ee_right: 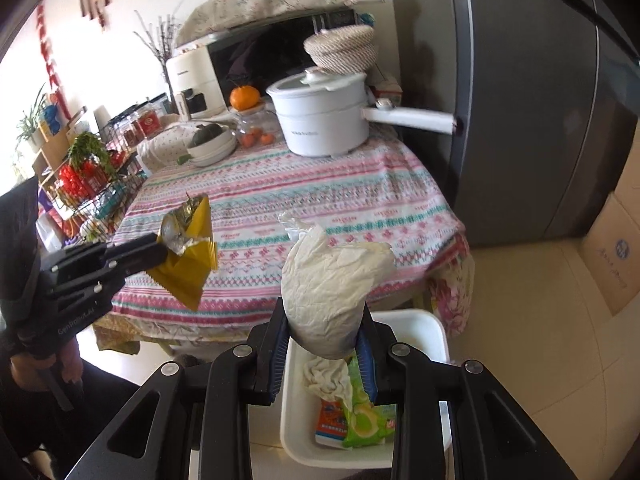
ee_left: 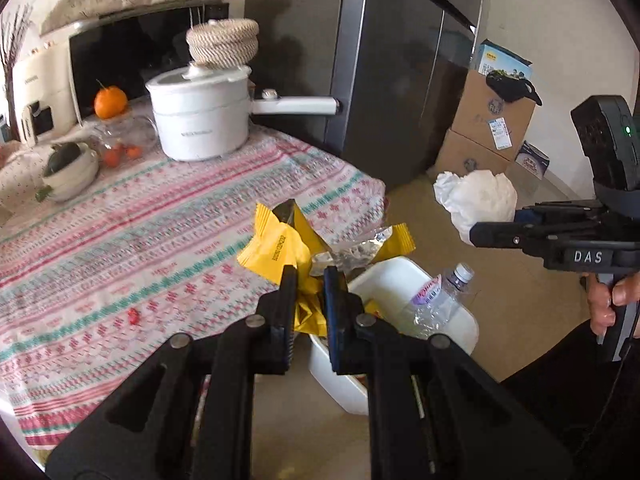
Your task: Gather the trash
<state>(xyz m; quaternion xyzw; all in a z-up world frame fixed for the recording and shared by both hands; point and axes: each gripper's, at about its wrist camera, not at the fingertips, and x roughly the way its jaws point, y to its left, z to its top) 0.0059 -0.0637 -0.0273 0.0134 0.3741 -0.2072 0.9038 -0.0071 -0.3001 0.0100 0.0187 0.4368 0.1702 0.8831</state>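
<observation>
My left gripper (ee_left: 311, 280) is shut on a crumpled yellow snack wrapper (ee_left: 280, 248) with a silver lining, held just off the table's corner above the white bin (ee_left: 400, 276); it also shows in the right wrist view (ee_right: 188, 268). My right gripper (ee_right: 324, 320) is shut on a crumpled white paper wad (ee_right: 332, 288), held over the white bin (ee_right: 428, 328); the wad also shows in the left wrist view (ee_left: 476, 196). The bin holds a plastic bottle (ee_left: 436, 300), a green packet (ee_right: 366, 412) and a tissue (ee_right: 326, 380).
The table with a striped cloth (ee_left: 120, 240) carries a white pot (ee_left: 200, 120) with a long handle, a woven basket (ee_left: 224, 42), an orange (ee_left: 110, 102) and a bowl (ee_left: 70, 170). A dark fridge (ee_left: 400, 80) and cardboard boxes (ee_left: 492, 120) stand behind.
</observation>
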